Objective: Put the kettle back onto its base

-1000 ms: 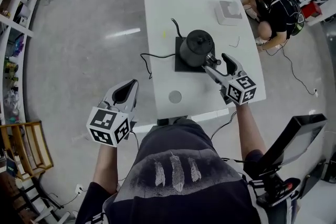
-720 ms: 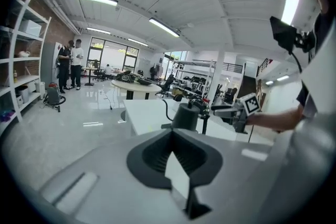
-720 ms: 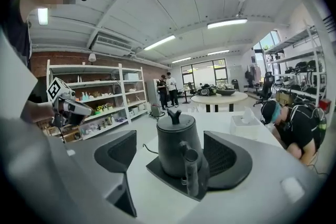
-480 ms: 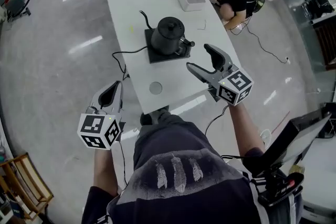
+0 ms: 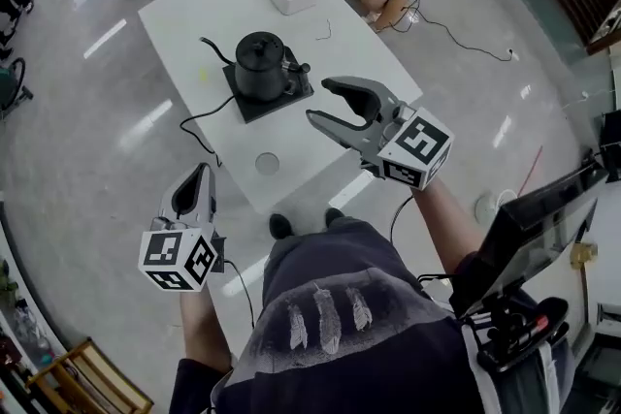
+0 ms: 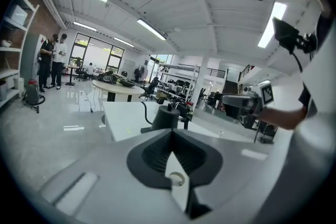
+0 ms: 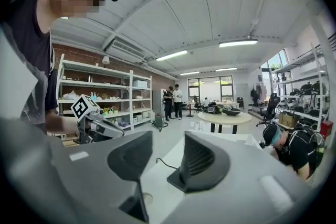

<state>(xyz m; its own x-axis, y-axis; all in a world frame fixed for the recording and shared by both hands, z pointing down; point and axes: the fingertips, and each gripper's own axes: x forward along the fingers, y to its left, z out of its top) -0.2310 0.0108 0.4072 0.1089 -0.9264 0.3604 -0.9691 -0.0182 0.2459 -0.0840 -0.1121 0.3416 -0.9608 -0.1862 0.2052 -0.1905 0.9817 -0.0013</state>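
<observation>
Jaws: right gripper is part-open and closing, with nothing between the pads. Its own view shows only bench and floor through the gap. Left gripper is clenched, pads meeting, nothing gripped.

Kettle: black, upright, sitting on its square black base near the middle of the white bench. Neither gripper touches it. Right gripper is held above the near edge of the bench, just on the handle side of the kettle. Left gripper hangs low, off the bench and over the floor. Judgement: placement looks complete and only the retreat is left.

Risks from here:
- Seating. From above I cannot tell whether the kettle is fully down on the base's connector. If it is perched off-centre, a bump to the bench could tip or slide it.
- Handle strike. The handle points towards the right gripper, so a careless sideways sweep of that hand could clip it and drag the kettle off.
- Power cord. It runs off the bench's left edge near the left gripper, so a snag there would pull base and kettle together.
- Gooseneck spout. It sticks out to the left and is easy to catch.
</observation>
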